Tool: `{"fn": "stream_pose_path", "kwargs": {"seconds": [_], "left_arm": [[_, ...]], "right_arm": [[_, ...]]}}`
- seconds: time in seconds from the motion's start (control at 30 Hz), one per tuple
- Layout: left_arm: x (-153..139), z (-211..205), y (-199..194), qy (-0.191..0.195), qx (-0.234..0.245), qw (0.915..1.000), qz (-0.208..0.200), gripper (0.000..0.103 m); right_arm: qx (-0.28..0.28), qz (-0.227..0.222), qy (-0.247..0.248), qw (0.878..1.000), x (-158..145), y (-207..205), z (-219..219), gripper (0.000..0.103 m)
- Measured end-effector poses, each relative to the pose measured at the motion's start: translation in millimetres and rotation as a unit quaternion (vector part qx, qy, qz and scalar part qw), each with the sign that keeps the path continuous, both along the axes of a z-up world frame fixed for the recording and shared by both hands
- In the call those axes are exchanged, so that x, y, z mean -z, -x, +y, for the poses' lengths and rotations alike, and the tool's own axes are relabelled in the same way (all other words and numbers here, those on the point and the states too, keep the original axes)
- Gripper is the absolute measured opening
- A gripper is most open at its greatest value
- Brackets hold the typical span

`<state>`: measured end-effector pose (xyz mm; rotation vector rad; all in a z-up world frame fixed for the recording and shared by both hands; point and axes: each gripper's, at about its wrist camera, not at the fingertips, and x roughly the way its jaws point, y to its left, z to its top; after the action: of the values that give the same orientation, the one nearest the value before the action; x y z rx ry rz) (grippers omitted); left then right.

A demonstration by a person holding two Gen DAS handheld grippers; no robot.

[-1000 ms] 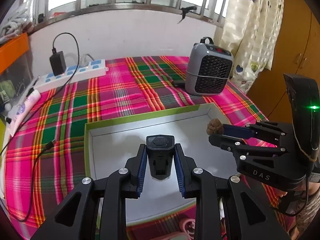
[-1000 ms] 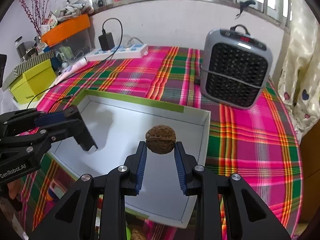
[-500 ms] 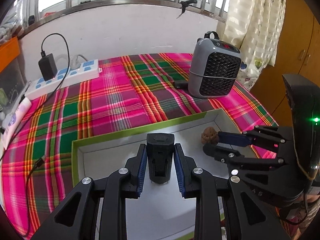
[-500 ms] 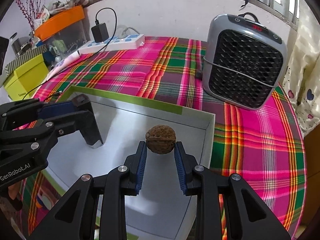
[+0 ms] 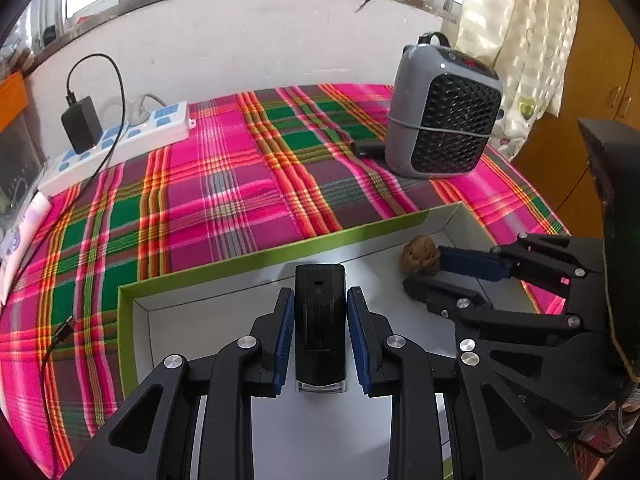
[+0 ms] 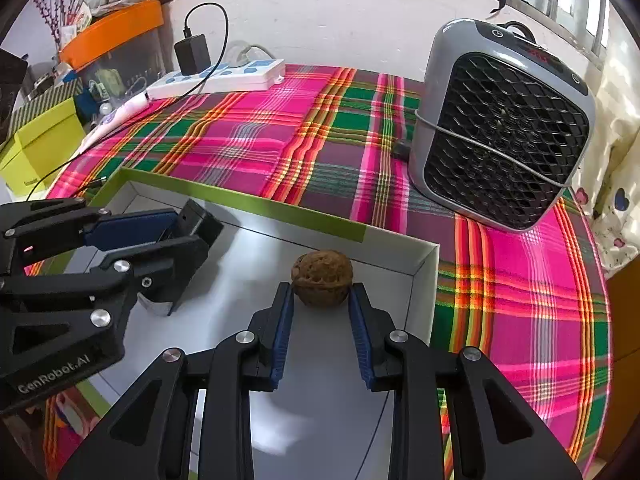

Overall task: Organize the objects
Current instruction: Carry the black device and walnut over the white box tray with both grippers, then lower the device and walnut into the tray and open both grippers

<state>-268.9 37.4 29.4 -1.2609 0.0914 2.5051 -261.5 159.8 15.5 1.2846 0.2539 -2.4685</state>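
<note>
With the left gripper (image 5: 320,312) clamped on a black plastic clip-like block (image 5: 320,324) and the right gripper (image 6: 322,312) pinching a brown wrinkled walnut (image 6: 322,278) near the far right corner of the white green-rimmed cardboard box (image 6: 424,276), the round nut may roll on release.

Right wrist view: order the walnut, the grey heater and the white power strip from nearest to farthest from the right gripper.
1. walnut: pinched between the pads of the right gripper, over the white box.
2. grey heater: on the plaid cloth beyond the box, up and to the right.
3. white power strip: against the back wall, far left.
</note>
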Motion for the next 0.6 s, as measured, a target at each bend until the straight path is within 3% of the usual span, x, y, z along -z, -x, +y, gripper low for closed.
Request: {"fn": "stream_pose_path", "kwargs": {"seconds": [0.6], "left_arm": [[3.2, -1.5, 2.7, -0.008, -0.004, 0.9999, -0.008, 0.023]], "right_arm": [[-0.001, 0.003, -0.005, 1.000, 1.8, 2.8, -2.8, 0.030]]}}
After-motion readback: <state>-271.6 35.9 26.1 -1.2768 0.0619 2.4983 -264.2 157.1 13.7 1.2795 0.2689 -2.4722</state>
